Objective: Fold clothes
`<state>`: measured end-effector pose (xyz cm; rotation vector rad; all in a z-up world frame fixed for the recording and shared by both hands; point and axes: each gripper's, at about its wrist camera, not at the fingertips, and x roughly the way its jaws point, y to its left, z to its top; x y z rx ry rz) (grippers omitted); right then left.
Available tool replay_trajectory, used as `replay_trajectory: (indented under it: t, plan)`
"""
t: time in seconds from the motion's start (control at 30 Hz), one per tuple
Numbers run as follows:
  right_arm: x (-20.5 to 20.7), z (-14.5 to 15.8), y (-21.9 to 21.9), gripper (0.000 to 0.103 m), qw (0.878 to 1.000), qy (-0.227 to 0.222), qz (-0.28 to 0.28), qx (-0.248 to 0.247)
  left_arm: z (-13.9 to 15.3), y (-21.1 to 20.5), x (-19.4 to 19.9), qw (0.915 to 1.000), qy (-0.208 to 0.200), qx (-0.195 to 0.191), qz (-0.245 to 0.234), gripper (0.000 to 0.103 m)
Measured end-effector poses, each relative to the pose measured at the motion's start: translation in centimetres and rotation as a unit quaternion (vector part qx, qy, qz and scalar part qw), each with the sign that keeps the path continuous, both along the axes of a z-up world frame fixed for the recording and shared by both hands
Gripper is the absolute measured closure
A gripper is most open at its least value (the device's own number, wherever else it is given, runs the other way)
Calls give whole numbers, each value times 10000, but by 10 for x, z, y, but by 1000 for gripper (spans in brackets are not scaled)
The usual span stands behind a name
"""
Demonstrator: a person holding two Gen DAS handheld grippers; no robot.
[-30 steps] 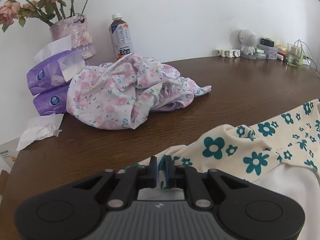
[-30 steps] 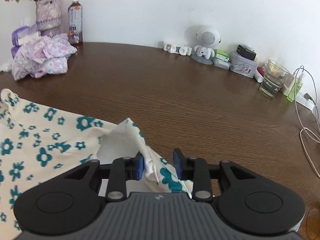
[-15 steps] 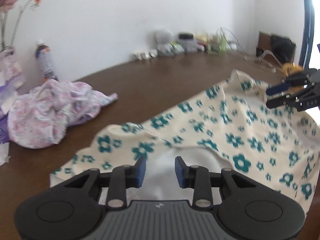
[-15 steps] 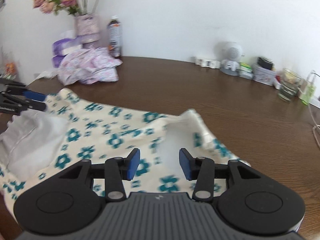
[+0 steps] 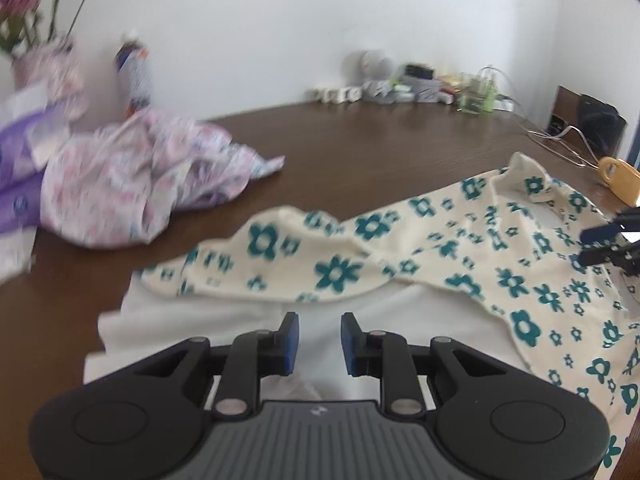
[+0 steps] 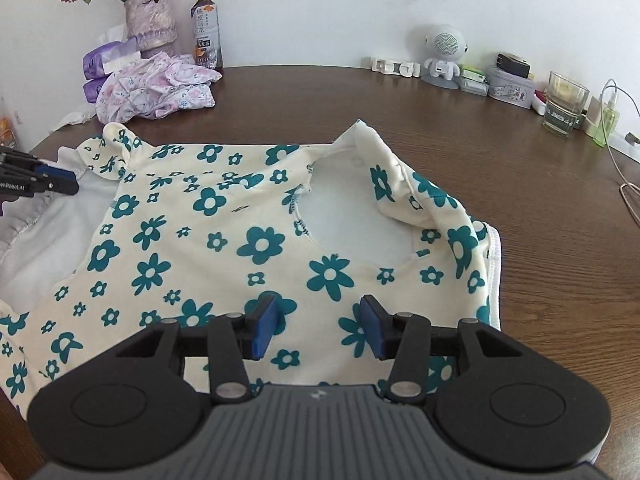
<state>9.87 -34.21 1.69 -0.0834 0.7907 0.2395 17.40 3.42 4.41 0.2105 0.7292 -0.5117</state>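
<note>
A cream garment with teal flowers (image 6: 260,240) lies spread on the brown table (image 6: 520,208), its neck opening (image 6: 356,216) toward the far right. My right gripper (image 6: 318,326) hovers over the garment's near edge, open, nothing pinched. In the left wrist view the same garment (image 5: 440,248) runs to the right, with its white inner layer (image 5: 248,320) turned out below my left gripper (image 5: 319,340). That gripper's jaws are closing but stand apart, pads off the white fabric. Each gripper shows in the other's view: left gripper (image 6: 60,182), right gripper (image 5: 600,244).
A crumpled pink floral garment (image 6: 156,88) sits at the far left by purple tissue packs (image 6: 104,64), a vase (image 6: 150,20) and a bottle (image 6: 207,28). Along the wall stand a white speaker figure (image 6: 444,56), small boxes and a glass (image 6: 566,104). A cable (image 6: 628,192) trails at right.
Both grippers let go of the garment's edges and opened. The garment dropped and now lies spread on the table. Both grippers drew back from it, and the left view swung right.
</note>
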Motion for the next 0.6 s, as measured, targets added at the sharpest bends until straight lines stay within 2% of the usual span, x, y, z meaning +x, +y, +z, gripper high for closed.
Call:
replay_trajectory:
  t: [0.07, 0.1, 0.13, 0.2, 0.3, 0.43, 0.53, 0.6]
  plan:
    - [4, 9, 7, 57, 9998, -86, 164, -73, 11, -12, 1, 9996, -189, 166, -97, 79]
    - [8, 16, 11, 57, 9995, -145, 249, -150, 15, -17, 4, 9992, -273, 255, -139, 73]
    - [14, 23, 17, 57, 9989, -194, 342, -245, 19, -22, 7, 9986, -357, 348, -182, 62]
    - [29, 36, 27, 57, 9977, -220, 531, -367, 22, -34, 15, 9962, -535, 615, -304, 51]
    - [59, 46, 43, 57, 9970, -110, 650, -409, 24, -48, 32, 9929, -655, 879, -456, 45]
    - [102, 46, 62, 57, 9963, 13, 663, -550, 13, -56, 64, 9922, -495, 1072, -398, 42]
    - [131, 37, 70, 57, 9952, 162, 476, -841, -2, -51, 84, 9947, -195, 952, -342, 42]
    - [147, 25, 65, 57, 9958, 468, 336, -713, -8, -47, 89, 9962, -116, 793, -348, 44]
